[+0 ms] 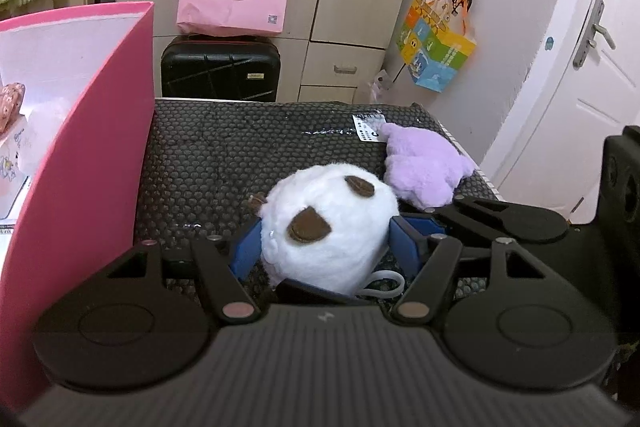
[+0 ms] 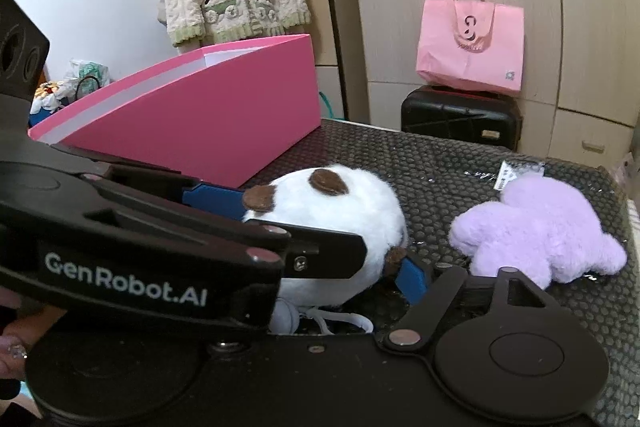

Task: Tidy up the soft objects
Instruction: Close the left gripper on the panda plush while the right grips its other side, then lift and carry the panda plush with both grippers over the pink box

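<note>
White plush toy (image 1: 328, 223), light and compressible, rests on the counter (image 1: 224, 163) beside a purple plush (image 1: 424, 167); the left gripper (image 1: 324, 247) clasps its flanks, while the right gripper (image 2: 384, 267) apparently grips it too. Pink box (image 1: 100, 131): contents unclear, perhaps a patterned item.

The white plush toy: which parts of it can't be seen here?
- Left wrist view: the white plush toy's underside, hidden by the left hand-held gripper.
- Right wrist view: its near side, covered by that gripper's black finger.
- Face: not visible in either view.
</note>
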### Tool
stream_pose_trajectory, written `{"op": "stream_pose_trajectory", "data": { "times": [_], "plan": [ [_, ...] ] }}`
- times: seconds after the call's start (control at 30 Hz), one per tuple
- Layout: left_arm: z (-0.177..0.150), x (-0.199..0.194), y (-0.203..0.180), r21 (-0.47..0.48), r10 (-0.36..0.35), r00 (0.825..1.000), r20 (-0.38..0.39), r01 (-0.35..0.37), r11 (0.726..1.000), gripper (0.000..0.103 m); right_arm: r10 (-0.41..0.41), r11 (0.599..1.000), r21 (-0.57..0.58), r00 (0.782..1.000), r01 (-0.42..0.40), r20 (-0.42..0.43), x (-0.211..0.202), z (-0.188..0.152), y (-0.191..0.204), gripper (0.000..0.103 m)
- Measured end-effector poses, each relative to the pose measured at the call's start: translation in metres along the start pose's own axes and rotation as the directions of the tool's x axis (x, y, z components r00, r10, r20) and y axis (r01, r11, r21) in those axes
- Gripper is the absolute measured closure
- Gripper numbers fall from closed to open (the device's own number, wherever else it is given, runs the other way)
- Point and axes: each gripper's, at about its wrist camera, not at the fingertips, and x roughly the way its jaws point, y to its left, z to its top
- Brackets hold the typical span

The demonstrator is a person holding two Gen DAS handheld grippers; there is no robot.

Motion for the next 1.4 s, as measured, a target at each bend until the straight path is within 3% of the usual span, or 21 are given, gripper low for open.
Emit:
{"op": "stream_pose_trajectory", "data": {
  "times": [0.2, 0.53, 1.13, 1.4],
  "plan": [
    [-0.004, 0.006, 0.011, -0.097, -0.047, 0.998, -0.036, 0.044, 0.994, 0.035, 0.011, 1.0, 0.007, 1.0, -0.011, -0.004, 0.0, 0.0, -0.001, 0.025],
    [-0.011, -0.027, -0.006, -0.04, -0.061, 0.998, -0.005, 0.06, 0.997, 0.036, -0.016, 1.0, -0.015, 0.998, 0.017, 0.067, -0.03, -0.007, 0.018, 0.025],
    [-0.04, -0.108, -0.024, 0.038, -0.103, 0.991, -0.088, 0.106, 0.994, 0.036, -0.066, 0.998, 0.015, 0.996, 0.065, 0.057, -0.089, -0.034, 0.079, 0.026],
    [-0.047, -0.159, -0.014, 0.024, -0.104, 0.994, -0.027, 0.105, 0.994, 0.035, -0.032, 0.999, -0.029, 0.996, 0.035, 0.088, -0.116, -0.026, 0.114, 0.027]
  ]
}}
